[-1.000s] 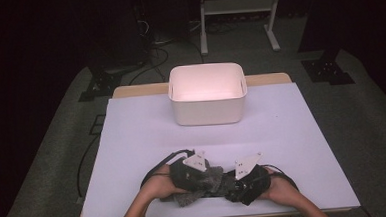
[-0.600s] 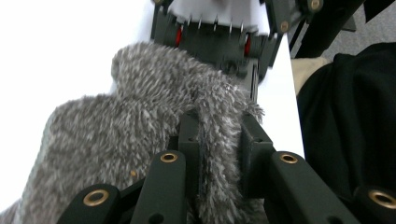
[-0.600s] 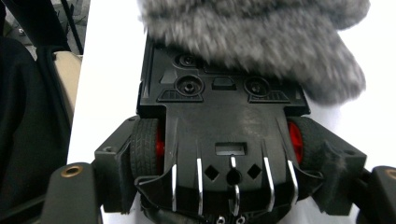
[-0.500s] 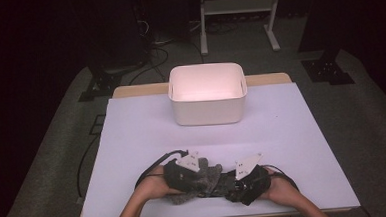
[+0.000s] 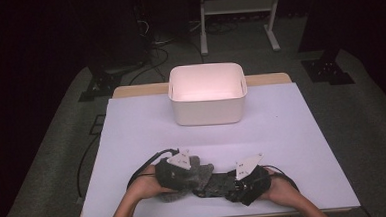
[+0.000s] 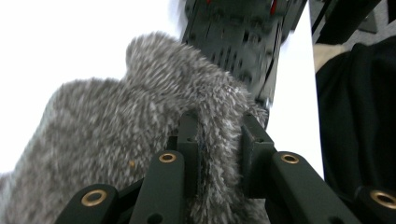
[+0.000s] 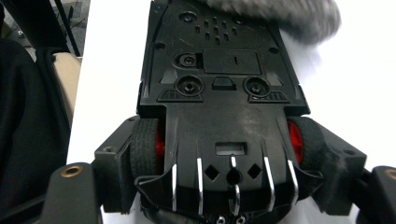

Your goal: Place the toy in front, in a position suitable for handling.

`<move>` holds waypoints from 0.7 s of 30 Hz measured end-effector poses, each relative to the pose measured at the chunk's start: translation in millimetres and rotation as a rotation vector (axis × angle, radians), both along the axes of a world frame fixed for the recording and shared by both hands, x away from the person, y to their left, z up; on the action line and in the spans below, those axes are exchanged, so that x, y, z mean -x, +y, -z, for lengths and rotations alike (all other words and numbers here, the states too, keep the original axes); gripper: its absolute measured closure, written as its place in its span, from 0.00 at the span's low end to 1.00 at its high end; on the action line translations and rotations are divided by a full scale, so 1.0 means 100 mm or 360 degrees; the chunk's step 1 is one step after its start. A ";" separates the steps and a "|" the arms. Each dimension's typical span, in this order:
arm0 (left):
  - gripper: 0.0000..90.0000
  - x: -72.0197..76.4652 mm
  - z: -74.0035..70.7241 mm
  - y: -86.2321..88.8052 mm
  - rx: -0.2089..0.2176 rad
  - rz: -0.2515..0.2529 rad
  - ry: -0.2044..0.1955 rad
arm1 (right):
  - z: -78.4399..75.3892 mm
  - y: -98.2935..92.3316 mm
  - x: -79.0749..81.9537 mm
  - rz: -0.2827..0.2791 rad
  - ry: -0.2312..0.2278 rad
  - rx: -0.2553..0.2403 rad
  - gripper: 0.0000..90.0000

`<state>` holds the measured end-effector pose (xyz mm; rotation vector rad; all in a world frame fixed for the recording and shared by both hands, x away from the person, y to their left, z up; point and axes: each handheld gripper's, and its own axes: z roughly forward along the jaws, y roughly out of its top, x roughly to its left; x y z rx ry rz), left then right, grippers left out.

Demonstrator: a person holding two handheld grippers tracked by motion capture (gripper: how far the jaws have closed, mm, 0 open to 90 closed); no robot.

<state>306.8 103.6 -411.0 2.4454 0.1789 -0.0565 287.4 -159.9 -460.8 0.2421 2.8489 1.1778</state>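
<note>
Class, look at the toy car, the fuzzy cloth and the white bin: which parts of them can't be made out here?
- Toy car: its top faces away in the right gripper view, underside showing.
- Toy car's front: covered by the grey fuzzy cloth in the high view.
- White bin: floor washed out by glare, high view.

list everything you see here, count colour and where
toy car: 1, black with red wheel hubs, underside up, near table edge, held across its wheels by the right tool
fuzzy cloth: 1, grey, over the car's far end, pinched by the left tool
bin: 1, white, far middle of table
table: 1, white top, wooden far edge
frame: 1, white, on floor behind table
cables: several, black, floor at back left
left tool: 1, black, shut on cloth
right tool: 1, black, around the car
hands: 2, bottom edge
</note>
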 end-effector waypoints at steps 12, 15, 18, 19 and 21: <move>0.82 -0.15 -0.04 -0.21 -0.0078 0.0018 -0.0056 | 0.00 0.00 0.00 0.0000 0.0004 -0.0005 0.26; 0.82 -0.19 -0.03 -0.08 -0.0109 -0.0049 -0.0077 | 0.00 0.00 0.00 -0.0002 0.0004 -0.0005 0.26; 0.82 -0.21 -0.01 0.04 -0.0115 -0.0109 -0.0053 | 0.00 0.00 0.00 -0.0001 0.0002 -0.0006 0.26; 0.82 -0.21 0.00 0.07 -0.0104 -0.0111 -0.0039 | 0.00 0.00 0.00 -0.0001 0.0002 -0.0007 0.26; 0.82 -0.19 0.01 0.13 -0.0080 -0.0111 -0.0018 | 0.00 0.00 0.00 -0.0003 0.0000 -0.0007 0.26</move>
